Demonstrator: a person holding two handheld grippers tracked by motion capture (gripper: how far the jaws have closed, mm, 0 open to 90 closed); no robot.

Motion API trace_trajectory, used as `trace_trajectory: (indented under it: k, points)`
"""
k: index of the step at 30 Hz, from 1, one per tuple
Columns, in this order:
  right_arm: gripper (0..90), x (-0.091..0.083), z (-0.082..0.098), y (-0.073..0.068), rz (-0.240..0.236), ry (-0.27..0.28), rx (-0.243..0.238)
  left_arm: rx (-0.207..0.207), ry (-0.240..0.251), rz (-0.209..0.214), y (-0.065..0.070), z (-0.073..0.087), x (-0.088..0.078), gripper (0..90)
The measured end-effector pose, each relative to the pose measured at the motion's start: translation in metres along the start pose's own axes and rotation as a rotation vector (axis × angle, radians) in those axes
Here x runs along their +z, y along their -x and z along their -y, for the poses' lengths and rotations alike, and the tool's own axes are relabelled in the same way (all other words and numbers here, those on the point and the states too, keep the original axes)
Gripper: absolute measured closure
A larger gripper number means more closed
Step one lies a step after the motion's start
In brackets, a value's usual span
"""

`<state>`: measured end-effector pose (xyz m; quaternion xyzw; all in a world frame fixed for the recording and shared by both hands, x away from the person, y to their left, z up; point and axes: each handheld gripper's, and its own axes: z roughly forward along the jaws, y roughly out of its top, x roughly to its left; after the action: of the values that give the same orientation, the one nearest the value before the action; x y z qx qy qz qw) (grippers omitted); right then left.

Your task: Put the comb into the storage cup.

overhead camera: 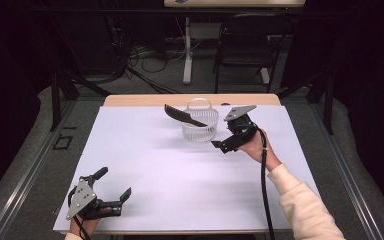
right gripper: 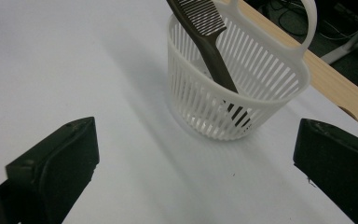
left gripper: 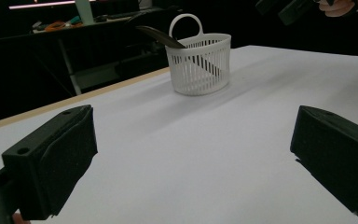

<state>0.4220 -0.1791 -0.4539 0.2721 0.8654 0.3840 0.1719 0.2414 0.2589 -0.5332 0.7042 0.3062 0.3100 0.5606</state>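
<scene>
A white slotted basket (overhead camera: 200, 126) (left gripper: 199, 63) (right gripper: 242, 93) with a loop handle stands on the white table (overhead camera: 180, 170) near its far middle. A dark brown comb (overhead camera: 181, 114) (left gripper: 161, 36) (right gripper: 209, 37) leans inside it, its toothed end sticking out over the left rim. My right gripper (overhead camera: 225, 135) (right gripper: 193, 163) is open and empty, held just to the right of the basket and pointing at it. At the table's front left my left gripper (overhead camera: 115, 182) (left gripper: 193, 158) rests low, open, with nothing between its jaws.
A wooden strip (overhead camera: 190, 100) (right gripper: 340, 88) edges the table's far side. Beyond it stand a black chair (overhead camera: 250, 45) and a white desk leg (overhead camera: 187, 50), with cables on the floor. The right gripper (left gripper: 293, 7) also appears at the top of the left gripper view.
</scene>
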Motion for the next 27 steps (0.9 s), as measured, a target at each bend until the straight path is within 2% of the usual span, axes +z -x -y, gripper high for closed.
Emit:
trace_trajectory:
  k: [13,27]
  points:
    - [0.0,-0.019,0.020,-0.009,0.003,0.005,0.000,0.000,-0.001,0.000,0.000,0.000,0.000,0.4]
    - [0.0,-0.030,0.039,-0.019,0.010,0.006,0.009,-0.001,-0.005,-0.006,0.000,0.000,0.000,0.4]
